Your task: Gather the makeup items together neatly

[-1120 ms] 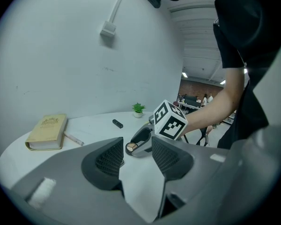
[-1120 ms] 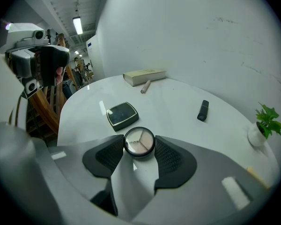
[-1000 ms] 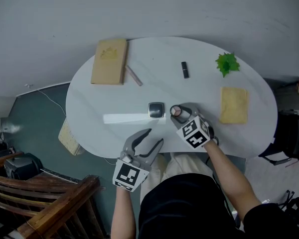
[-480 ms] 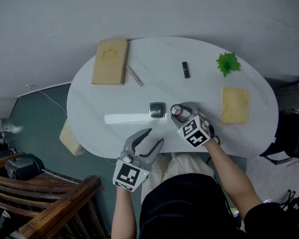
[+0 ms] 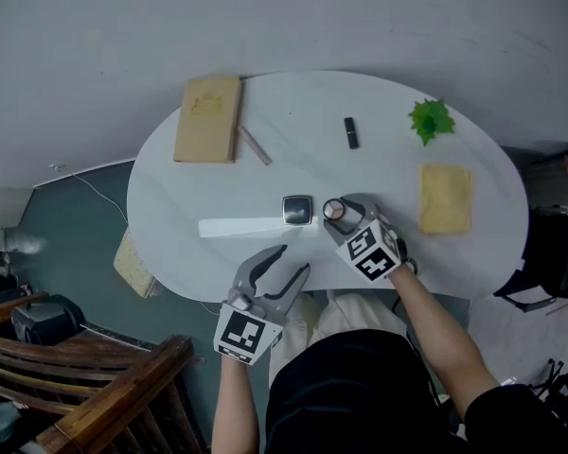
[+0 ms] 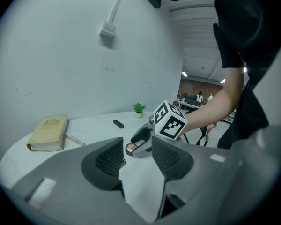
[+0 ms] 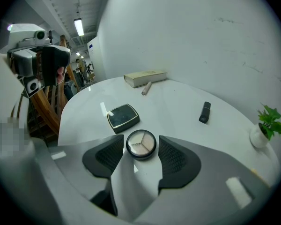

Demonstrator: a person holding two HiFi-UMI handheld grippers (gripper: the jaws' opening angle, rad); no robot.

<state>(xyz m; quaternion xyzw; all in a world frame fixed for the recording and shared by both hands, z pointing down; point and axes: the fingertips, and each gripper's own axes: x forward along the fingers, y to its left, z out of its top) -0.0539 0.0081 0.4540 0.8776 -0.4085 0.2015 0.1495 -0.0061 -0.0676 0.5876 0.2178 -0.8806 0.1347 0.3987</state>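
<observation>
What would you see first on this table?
Most likely the round compact, sitting between the jaws of the right gripper on the near side of the white oval table, with a square black compact just left of it. Next, the little green plant at the far right.

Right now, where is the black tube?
Head view: the black tube lies on the table's far side, right of centre, between the book and the plant.

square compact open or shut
Shut: the square compact lies flat on the table, its dark gold-rimmed lid closed down, no half raised.
</observation>
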